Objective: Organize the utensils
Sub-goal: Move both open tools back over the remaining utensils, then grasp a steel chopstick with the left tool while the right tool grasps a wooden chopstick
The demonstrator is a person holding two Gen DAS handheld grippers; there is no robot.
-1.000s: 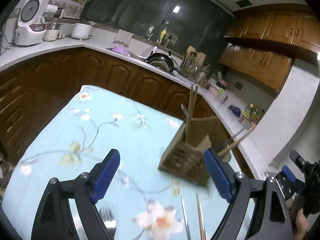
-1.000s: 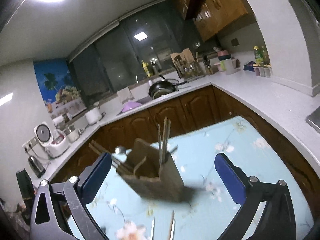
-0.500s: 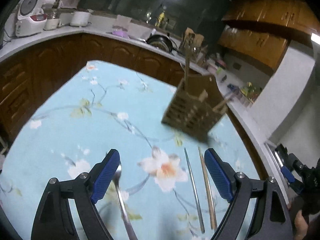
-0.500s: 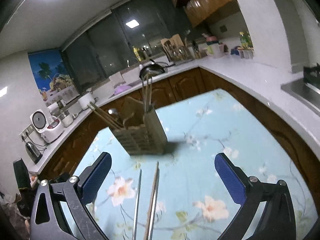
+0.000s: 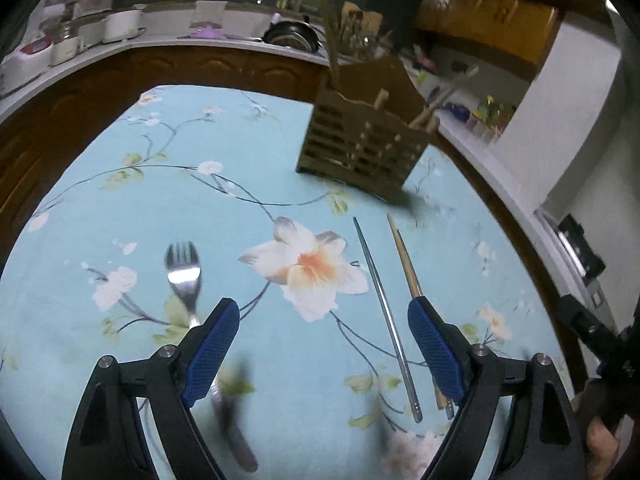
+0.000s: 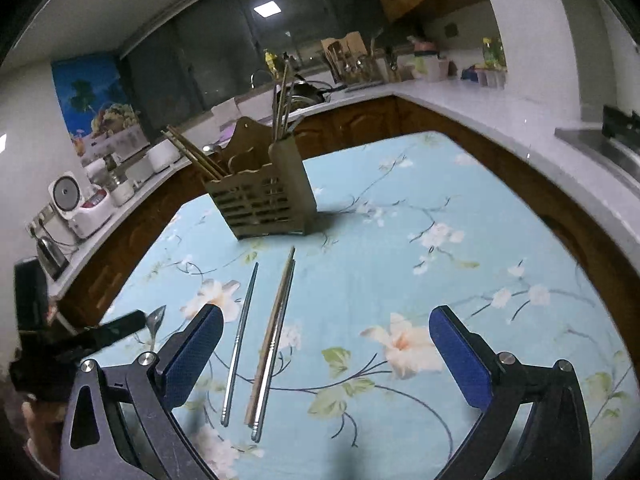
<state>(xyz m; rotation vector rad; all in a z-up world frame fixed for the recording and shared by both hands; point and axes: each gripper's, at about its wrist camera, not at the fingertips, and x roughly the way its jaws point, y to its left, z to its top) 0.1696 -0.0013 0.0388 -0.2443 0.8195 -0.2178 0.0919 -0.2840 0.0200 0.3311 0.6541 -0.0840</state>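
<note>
Both grippers, left [image 5: 323, 346] and right [image 6: 326, 356], wide open and empty above chopsticks [image 6: 272, 344] and fork [image 5: 185, 276] lying mid-tablecloth [image 6: 460, 280] before the wooden caddy [image 6: 262, 200], likely to skid thin metal aside if closed askew.

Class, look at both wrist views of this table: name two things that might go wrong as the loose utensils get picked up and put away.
1. The wooden chopstick lies touching a metal chopstick, so the right gripper, jaws open, may lift both or scatter them.
2. The fork lies flat on the tablecloth; the left gripper could snag cloth and shift the utensil holder.
</note>
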